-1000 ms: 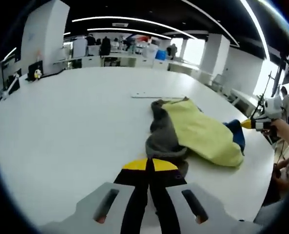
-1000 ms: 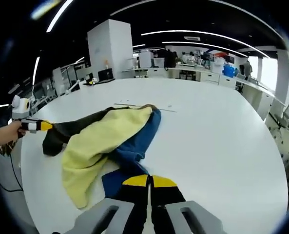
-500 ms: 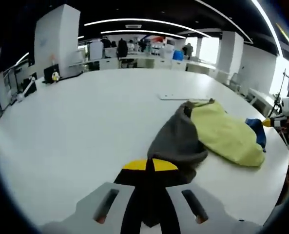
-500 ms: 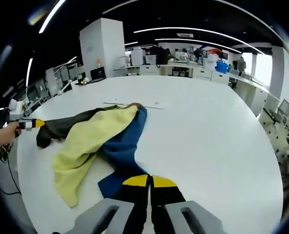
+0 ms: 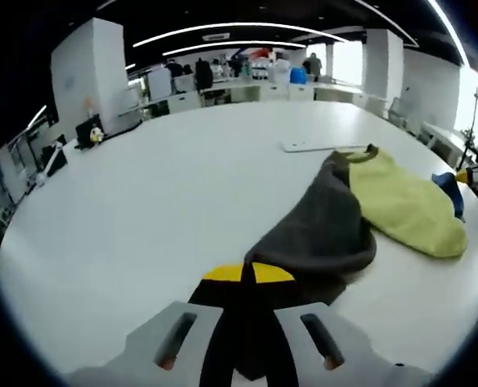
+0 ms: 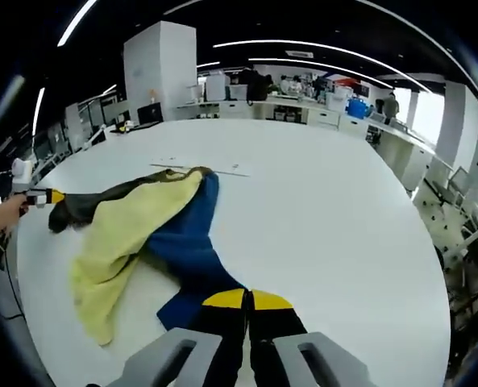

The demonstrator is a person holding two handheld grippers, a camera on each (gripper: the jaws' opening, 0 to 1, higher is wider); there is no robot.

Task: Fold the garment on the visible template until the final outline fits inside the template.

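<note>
A garment with a grey sleeve (image 5: 319, 234), a yellow body (image 5: 404, 205) and a blue sleeve (image 5: 450, 187) lies spread on the white table (image 5: 142, 201). My left gripper (image 5: 247, 272) is shut on the end of the grey sleeve. In the right gripper view, my right gripper (image 6: 247, 298) is shut on the blue sleeve (image 6: 186, 246), with the yellow body (image 6: 118, 234) to its left. The left gripper (image 6: 41, 196) shows there at the far left, in a hand. The right gripper (image 5: 472, 171) appears at the right edge of the left gripper view. The flat template outline (image 5: 311, 147) lies just beyond the garment's collar.
The table's rounded edge (image 6: 432, 306) runs close on the right of the right gripper view. Desks, monitors and a white pillar (image 6: 158, 72) stand far behind. Bare tabletop stretches wide beyond the template outline (image 6: 198, 168).
The two grippers have drawn apart, each keeping its sleeve. The grey sleeve and the blue sleeve now lie longer and flatter, and the garment is more stretched out across the table.
</note>
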